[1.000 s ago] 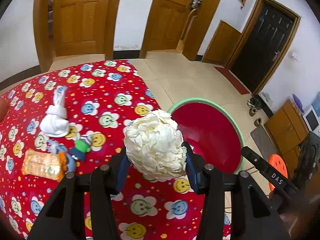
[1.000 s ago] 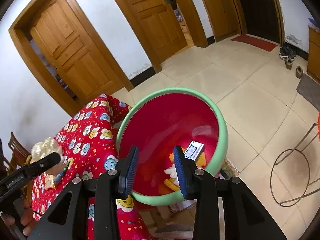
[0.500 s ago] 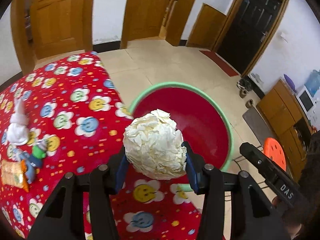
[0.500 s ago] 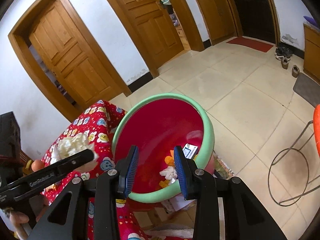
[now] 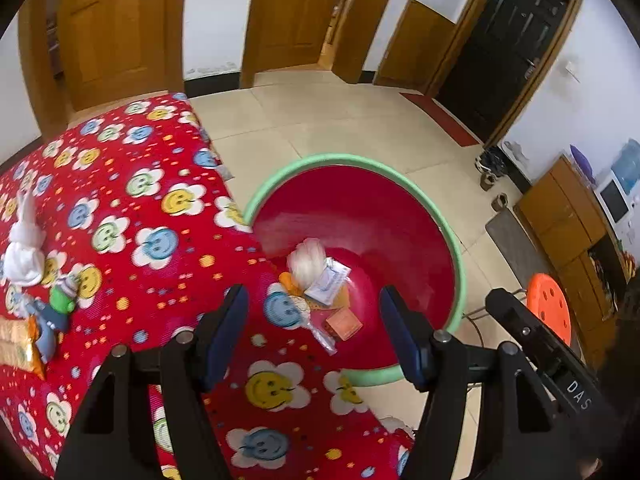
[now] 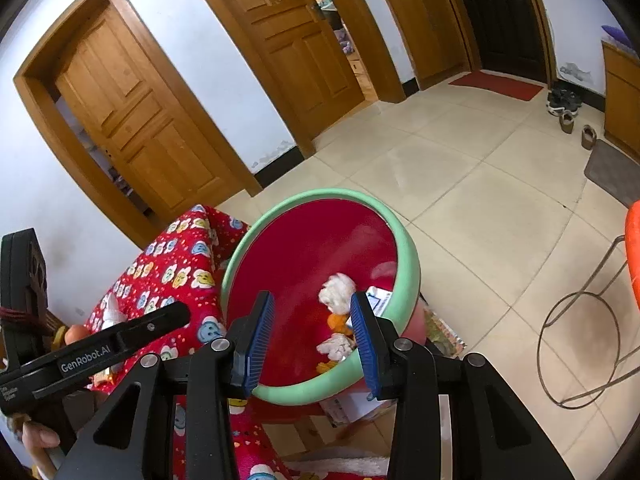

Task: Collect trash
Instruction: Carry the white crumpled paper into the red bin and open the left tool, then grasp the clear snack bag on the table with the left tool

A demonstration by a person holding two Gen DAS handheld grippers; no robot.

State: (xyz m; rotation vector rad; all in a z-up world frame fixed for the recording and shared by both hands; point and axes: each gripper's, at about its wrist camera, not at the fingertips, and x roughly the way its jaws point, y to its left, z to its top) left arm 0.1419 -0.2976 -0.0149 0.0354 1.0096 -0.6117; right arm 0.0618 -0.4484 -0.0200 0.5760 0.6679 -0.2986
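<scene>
1. Trash (image 5: 320,280) lies inside the red basin (image 5: 400,216), beside the table (image 5: 120,208).
2. Left gripper (image 5: 314,328): jaws spread wide, nothing between them, above basin edge.
3. Right gripper (image 6: 312,336): jaws parted, nothing held.

Basin (image 5: 456,256) just right of table (image 5: 132,200), rim against the table edge. In the basin: paper ball (image 5: 306,260) toward the table side, card (image 5: 329,280) right of it, packet (image 5: 344,325) nearer. On the table at far left: tissue wad (image 5: 24,250), toy (image 5: 62,300) nearer, wrapper (image 5: 16,346) nearest. Stool (image 5: 548,312) right of the basin.
</scene>
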